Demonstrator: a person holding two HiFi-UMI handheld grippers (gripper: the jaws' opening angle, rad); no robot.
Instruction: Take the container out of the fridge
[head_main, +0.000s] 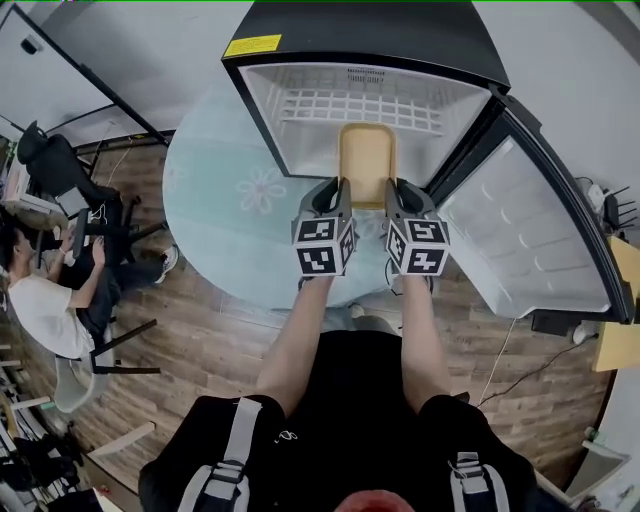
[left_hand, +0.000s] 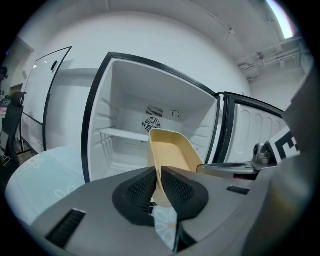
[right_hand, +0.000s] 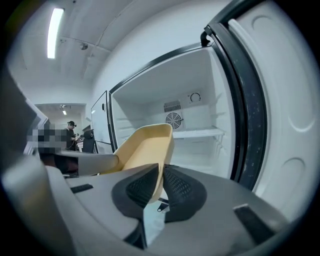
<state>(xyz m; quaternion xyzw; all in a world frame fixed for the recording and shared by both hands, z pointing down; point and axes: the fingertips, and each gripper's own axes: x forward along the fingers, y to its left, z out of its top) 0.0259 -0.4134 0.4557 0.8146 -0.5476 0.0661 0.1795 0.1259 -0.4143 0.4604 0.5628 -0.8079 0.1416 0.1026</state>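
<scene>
A pale yellow container (head_main: 367, 160) hangs in the air in front of the open fridge (head_main: 300, 40), its far end just inside the opening. My left gripper (head_main: 338, 185) pinches its left wall, and my right gripper (head_main: 397, 188) pinches its right wall. In the left gripper view the container (left_hand: 172, 150) has its wall between the pads of the left gripper (left_hand: 158, 172). In the right gripper view the container (right_hand: 142, 145) tilts up to the left, its rim clamped in the right gripper (right_hand: 162, 172). The container looks empty.
The fridge door (head_main: 530, 240) stands wide open to the right. A white wire shelf (head_main: 360, 105) sits inside the otherwise bare fridge. A round pale blue rug (head_main: 220, 220) lies on the wood floor. A person (head_main: 40, 300) sits among chairs at far left.
</scene>
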